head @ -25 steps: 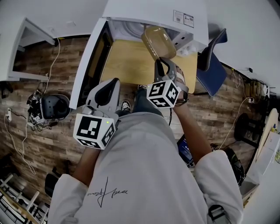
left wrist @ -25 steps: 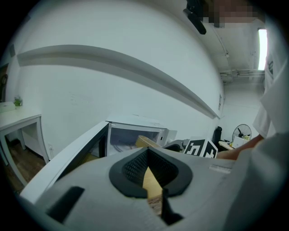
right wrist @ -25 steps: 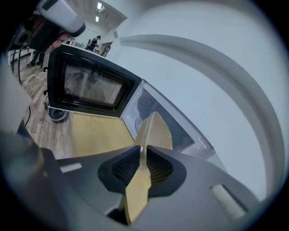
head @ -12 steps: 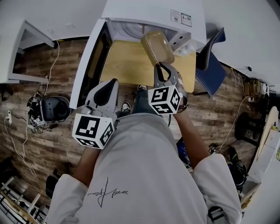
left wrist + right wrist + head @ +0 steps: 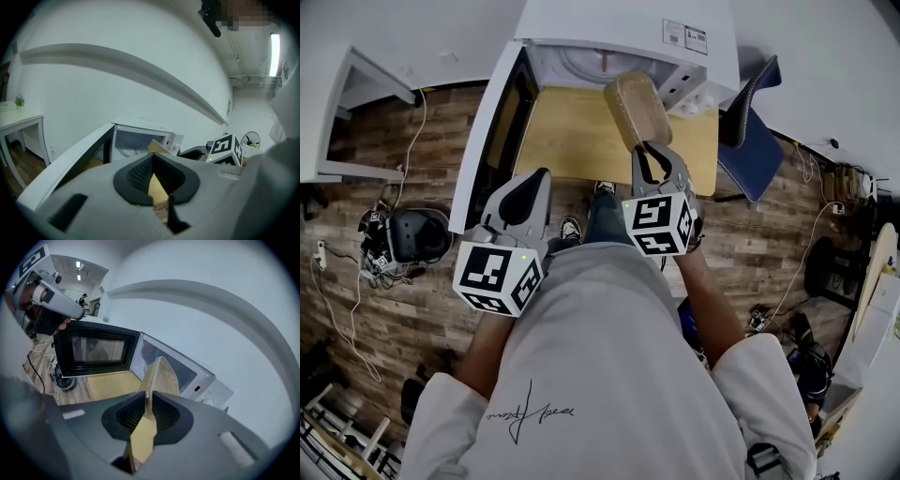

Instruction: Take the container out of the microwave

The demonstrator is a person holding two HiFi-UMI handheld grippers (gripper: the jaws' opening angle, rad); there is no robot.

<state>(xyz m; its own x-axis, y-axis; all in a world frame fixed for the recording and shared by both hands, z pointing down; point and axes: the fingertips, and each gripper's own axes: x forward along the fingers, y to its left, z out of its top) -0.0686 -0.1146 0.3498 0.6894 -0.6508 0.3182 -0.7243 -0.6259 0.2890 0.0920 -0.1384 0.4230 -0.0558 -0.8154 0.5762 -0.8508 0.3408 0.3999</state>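
While I'm bringing the container [image 5: 637,108] out: it's hanging in the air just in front of the open microwave [image 5: 619,28], over the bench [image 5: 567,141], and it's tipping up on its edge.
Right tool [image 5: 652,152]: it's pinching the container's near rim, with the pads biting on that thin edge.
Left tool [image 5: 528,187]: it's sitting closed with nothing in it, hovering near the open door [image 5: 492,131] and well apart from the container.
Step in hand: I'm guessing the lift-out is nearly wrapping up, and I'm looking at the bare bench as the place to set it down.
Doing it well: I'm thinking of rolling it back level before lowering, because a one-edge pinch is letting it hang crooked. I'm also planning on going slow and staying clear of the door.
Risk: I'm worrying about the rim slipping between the pads if I'm jerking it.
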